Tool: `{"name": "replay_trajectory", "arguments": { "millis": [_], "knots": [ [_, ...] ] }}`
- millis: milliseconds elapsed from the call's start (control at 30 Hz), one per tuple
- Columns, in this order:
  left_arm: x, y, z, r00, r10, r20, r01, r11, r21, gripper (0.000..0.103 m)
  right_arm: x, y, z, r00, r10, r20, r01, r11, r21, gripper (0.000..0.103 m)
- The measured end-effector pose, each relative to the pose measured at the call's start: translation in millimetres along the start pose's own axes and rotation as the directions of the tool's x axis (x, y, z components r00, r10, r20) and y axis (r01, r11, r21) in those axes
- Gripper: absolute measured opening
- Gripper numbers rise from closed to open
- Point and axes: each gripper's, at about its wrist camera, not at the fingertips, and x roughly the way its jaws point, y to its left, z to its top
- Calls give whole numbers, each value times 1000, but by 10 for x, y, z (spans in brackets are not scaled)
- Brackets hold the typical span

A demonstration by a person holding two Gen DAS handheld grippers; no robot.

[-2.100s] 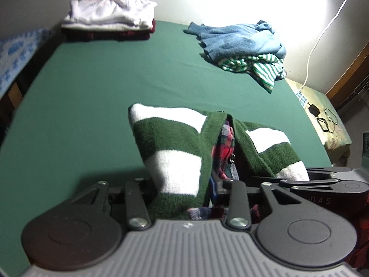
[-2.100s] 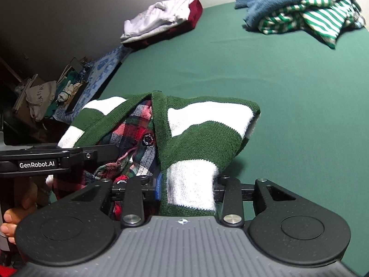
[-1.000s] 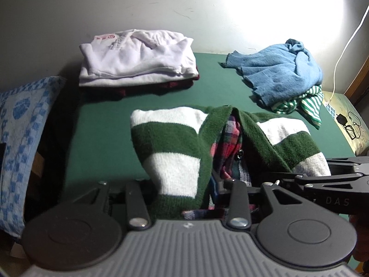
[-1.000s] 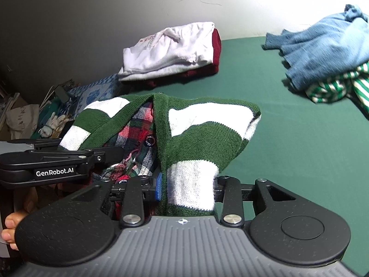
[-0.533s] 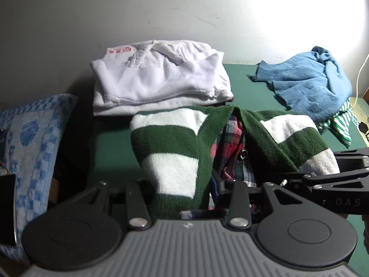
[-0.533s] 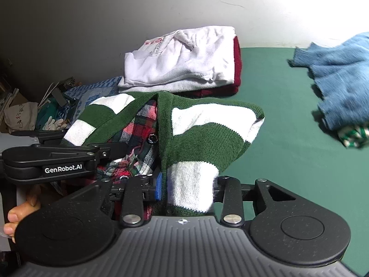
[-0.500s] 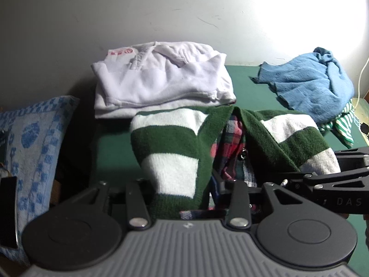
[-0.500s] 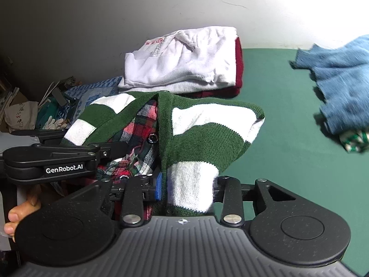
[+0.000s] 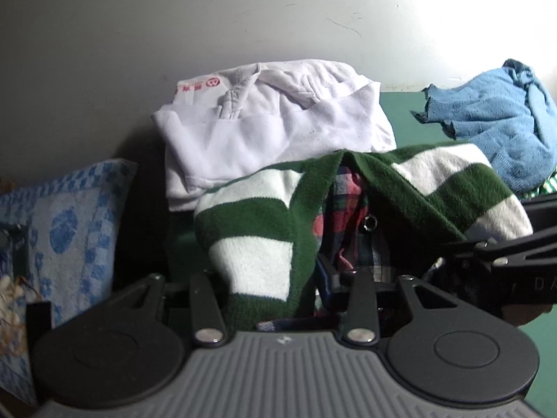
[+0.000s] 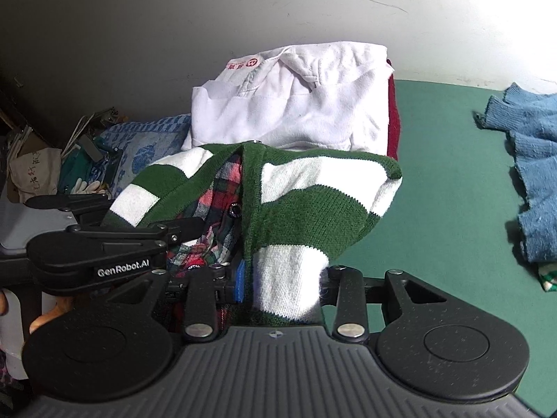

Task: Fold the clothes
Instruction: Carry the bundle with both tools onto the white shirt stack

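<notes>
A folded green and white striped cardigan [image 9: 250, 223] with a red plaid shirt [image 9: 348, 209] inside hangs between my two grippers, held above the green table [image 10: 452, 174]. My left gripper [image 9: 275, 278] is shut on its left end. My right gripper [image 10: 282, 278] is shut on its right end [image 10: 313, 209]. The fingertips are hidden in the fabric. Each gripper shows beside the other: the right one at the left wrist view's right edge [image 9: 515, 264], the left one at the right wrist view's left [image 10: 104, 254]. A stack of folded clothes, white top [image 9: 271, 129] over a dark red garment [image 10: 393, 118], sits just beyond the cardigan.
A blue sweater [image 9: 501, 118] lies crumpled at the far right, over a green striped garment [image 10: 546, 275]. A blue patterned pillow [image 9: 62, 223] lies left of the table. Clutter [image 10: 31, 167] fills the floor at far left. A pale wall [image 9: 243, 17] stands behind the stack.
Both grippers have carried the cardigan across the table toward the stack of folded clothes, which now looms closer and larger. The grip on the cardigan has not changed.
</notes>
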Motion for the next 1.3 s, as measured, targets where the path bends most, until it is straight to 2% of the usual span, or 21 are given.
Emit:
{"name": "replay_trajectory", "arguments": {
  "millis": [100,300,533,833,1067,1300],
  "knots": [
    [-61,63,134,1000,9,8,-9,1000,3,39,-20,56,132,1000,5,-9,-5,1000,1,36],
    [-102,215,481,998,19,52,-18,1000,-24,39,-93,88,446,999,18,41,-19,1000,21,36],
    [92,413,963,996,30,86,-25,998,-53,37,107,18,893,996,0,88,-3,999,33,36],
    [364,491,1375,988,49,145,-43,998,-45,36,398,-143,1349,992,-31,120,26,999,43,36],
    [495,566,1621,984,54,168,-44,997,-63,36,495,-261,1597,987,-36,154,28,998,59,36],
    [724,727,1680,984,54,169,-43,997,-71,41,638,-359,1686,986,-23,167,11,997,70,36]
  ]
}}
